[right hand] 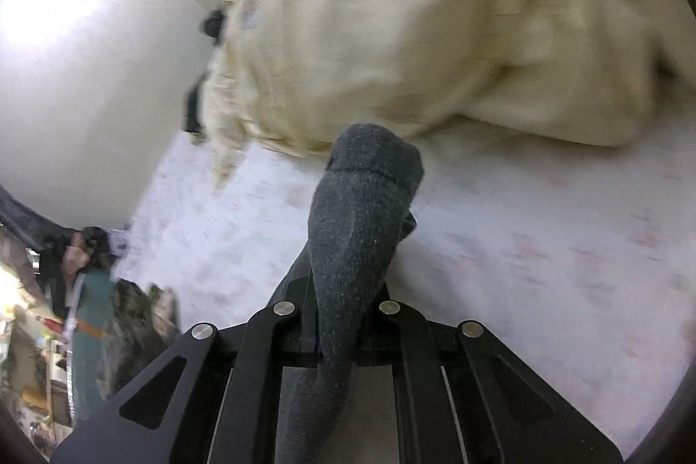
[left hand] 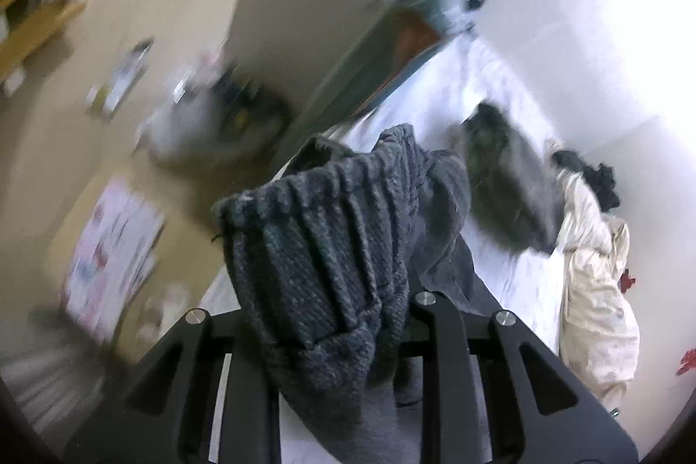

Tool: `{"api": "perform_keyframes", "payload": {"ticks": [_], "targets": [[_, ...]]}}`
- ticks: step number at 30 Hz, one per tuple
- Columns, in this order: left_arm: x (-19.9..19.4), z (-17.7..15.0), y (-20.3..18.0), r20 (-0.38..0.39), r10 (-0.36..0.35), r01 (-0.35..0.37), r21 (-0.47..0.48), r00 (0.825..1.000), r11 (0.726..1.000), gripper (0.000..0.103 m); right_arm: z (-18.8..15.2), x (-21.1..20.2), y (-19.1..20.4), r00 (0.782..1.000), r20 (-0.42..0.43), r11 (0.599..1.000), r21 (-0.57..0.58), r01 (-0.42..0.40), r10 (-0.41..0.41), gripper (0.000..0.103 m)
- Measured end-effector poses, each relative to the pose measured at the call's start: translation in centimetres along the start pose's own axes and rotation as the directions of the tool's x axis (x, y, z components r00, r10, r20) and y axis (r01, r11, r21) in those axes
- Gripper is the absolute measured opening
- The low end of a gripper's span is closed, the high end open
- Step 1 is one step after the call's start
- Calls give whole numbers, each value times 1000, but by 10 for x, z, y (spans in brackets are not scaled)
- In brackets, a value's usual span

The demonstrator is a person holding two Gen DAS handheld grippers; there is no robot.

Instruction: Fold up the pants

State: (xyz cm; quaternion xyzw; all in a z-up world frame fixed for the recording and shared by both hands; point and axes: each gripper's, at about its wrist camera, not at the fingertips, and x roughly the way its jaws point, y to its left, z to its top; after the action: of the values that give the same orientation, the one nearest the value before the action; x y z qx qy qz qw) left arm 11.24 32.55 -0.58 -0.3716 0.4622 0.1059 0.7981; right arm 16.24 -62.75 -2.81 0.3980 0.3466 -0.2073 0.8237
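Left black two-finger gripper (left hand: 330, 333) clamped on ribbed waistband of dark grey knit pants (left hand: 322, 246), lifted above white bed sheet (left hand: 513, 281); right black gripper (right hand: 339, 316) pinching grey pants fabric (right hand: 361, 211), cream crumpled duvet (right hand: 413, 29) far beyond

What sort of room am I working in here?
Most likely a bedroom: the grey pants are held over a white bed sheet, a cream duvet is bunched by the wall, and clutter lies on the wooden floor.
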Motion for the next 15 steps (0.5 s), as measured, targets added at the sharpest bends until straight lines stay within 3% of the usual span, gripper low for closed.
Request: {"api": "perform_keyframes", "payload": {"ticks": [2, 4, 6, 7, 8, 9, 10, 11, 12, 14, 15], "targets": [[3, -16, 19, -71, 47, -46, 15, 996, 999, 19, -11, -17, -38, 991, -70, 991, 67, 119, -114, 8], [14, -31, 28, -117, 116, -109, 63, 986, 992, 19, -25, -15, -68, 965, -161, 967, 114, 228, -208, 8], [30, -44, 40, -181, 175, -167, 60, 968, 984, 19, -40, -6, -92, 925, -245, 939, 115, 325, -291, 9], [35, -48, 43, -199, 195, -186, 62, 960, 981, 20, -48, -2, -102, 905, -274, 926, 102, 363, -325, 12], [43, -57, 42, -213, 265, -246, 112, 941, 963, 20, -53, 3, -107, 880, -298, 908, 89, 410, -369, 20], [48, -64, 43, -219, 309, -281, 149, 926, 948, 20, -58, 8, -111, 828, -324, 865, 55, 499, -458, 26], [51, -68, 44, -221, 322, -291, 162, 921, 943, 20, -61, 7, -117, 783, -326, 824, 24, 566, -529, 42], [52, -69, 44, -222, 326, -292, 171, 919, 941, 20, -62, 4, -116, 723, -305, 761, -9, 649, -620, 58], [52, -69, 44, -223, 323, -288, 173, 920, 942, 21, -60, -1, -112, 689, -263, 719, -31, 694, -676, 61], [53, -69, 46, -228, 315, -283, 163, 921, 945, 21, -55, -8, -93, 672, -173, 691, -87, 718, -720, 62], [52, -70, 46, -228, 313, -283, 153, 922, 947, 21, -53, -10, -74, 684, -118, 694, -130, 708, -720, 62]]}}
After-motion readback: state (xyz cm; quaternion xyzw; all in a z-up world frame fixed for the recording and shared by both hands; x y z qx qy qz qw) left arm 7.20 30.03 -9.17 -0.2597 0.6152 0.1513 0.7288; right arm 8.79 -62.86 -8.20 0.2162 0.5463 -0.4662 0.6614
